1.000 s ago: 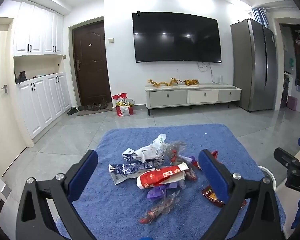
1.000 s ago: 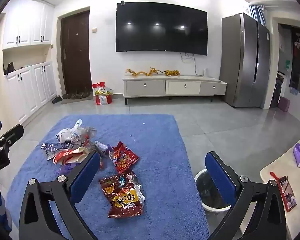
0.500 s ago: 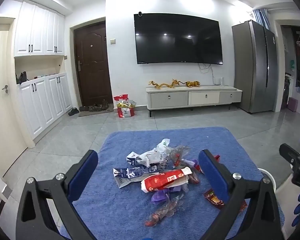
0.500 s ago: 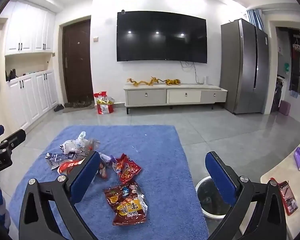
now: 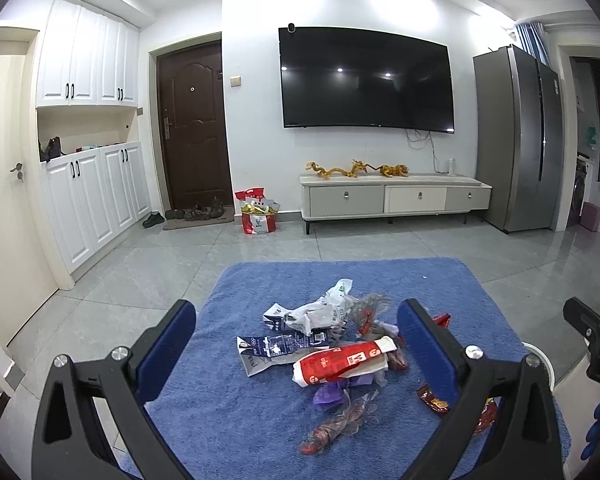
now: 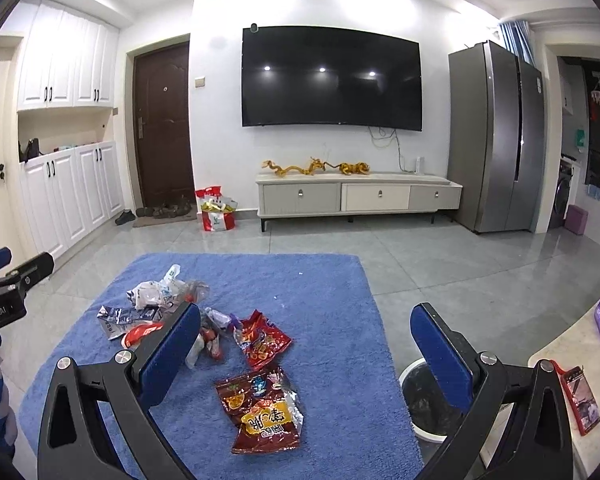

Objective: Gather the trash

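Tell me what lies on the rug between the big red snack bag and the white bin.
Nothing: in the right wrist view, only bare blue rug separates the red snack bag from the white bin.

You are in a home living room: a television [image 5: 366, 80] on the wall, a fridge [image 5: 516, 136], a front door [image 5: 194, 128], a rug [image 5: 260, 420]

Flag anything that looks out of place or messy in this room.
Crumpled wrappers and torn red snack bags lie scattered over the blue rug, not in the white bin beside it. Both claws are open and empty.
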Tool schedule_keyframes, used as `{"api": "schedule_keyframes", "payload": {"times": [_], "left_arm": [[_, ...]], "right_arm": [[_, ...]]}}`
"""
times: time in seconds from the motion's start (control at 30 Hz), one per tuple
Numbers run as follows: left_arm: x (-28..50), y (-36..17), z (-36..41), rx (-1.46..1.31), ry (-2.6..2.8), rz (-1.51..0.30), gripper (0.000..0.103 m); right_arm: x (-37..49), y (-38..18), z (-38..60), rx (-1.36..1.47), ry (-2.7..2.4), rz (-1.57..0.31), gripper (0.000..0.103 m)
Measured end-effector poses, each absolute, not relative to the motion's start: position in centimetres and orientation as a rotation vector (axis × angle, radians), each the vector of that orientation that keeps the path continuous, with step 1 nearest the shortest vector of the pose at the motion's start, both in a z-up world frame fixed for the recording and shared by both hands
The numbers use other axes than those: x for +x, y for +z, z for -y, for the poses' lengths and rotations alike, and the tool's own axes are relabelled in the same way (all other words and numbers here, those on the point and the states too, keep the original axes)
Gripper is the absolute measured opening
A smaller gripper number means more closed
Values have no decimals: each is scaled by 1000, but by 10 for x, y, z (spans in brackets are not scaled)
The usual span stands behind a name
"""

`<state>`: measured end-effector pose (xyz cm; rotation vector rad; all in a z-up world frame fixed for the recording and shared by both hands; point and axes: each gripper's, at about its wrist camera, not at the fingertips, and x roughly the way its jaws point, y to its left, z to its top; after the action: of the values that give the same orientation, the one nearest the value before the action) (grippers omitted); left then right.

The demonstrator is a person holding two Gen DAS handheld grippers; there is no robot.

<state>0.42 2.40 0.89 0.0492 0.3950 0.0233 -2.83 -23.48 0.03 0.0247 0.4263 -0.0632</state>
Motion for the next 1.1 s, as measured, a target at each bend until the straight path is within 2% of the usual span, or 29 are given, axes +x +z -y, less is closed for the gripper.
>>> {"api": "schedule_keyframes", "payload": {"times": [0.4,1.1], "left_arm": [[7,3,-27,53,39,-407,101],[19,20,-24,79,11,-405,102]], "right_arm": [[-23,-13,229,36,-42,-491,103],[-22,-13,251,69,-90,-489,103]]}}
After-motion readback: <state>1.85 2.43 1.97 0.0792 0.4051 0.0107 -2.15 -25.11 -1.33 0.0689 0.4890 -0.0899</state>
